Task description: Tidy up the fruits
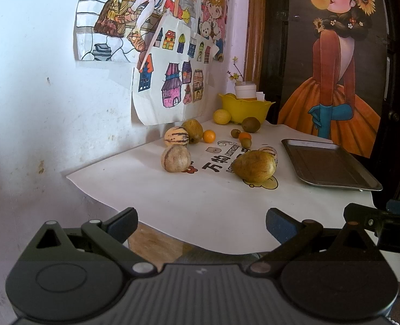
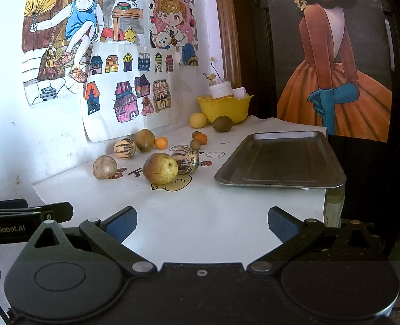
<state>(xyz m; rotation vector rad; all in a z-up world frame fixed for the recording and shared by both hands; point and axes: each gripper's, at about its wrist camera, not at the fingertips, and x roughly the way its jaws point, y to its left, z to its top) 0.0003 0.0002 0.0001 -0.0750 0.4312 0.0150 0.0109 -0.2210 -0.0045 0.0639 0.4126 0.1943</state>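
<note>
Several fruits lie loose on a white sheet point(image 1: 200, 197) over a small table. Nearest is a brownish pear point(image 1: 253, 166) point(image 2: 160, 168), with a striped melon point(image 2: 186, 159) just behind it. A round brown fruit point(image 1: 175, 158) point(image 2: 104, 167) lies to the left. Farther back are another striped melon point(image 1: 176, 136), small oranges point(image 1: 209, 136), kiwis point(image 1: 251, 124) and a lemon point(image 1: 222, 116). An empty metal tray point(image 1: 332, 165) point(image 2: 281, 161) sits on the right. My left gripper point(image 1: 201, 223) and right gripper point(image 2: 202, 223) both hang open and hold nothing, short of the table's front edge.
A yellow bowl point(image 1: 244, 109) point(image 2: 224, 108) holding a white jar stands at the back against the wall. Children's drawings cover the wall on the left; a dark door with a poster is at the right. The other gripper shows at each view's side edge.
</note>
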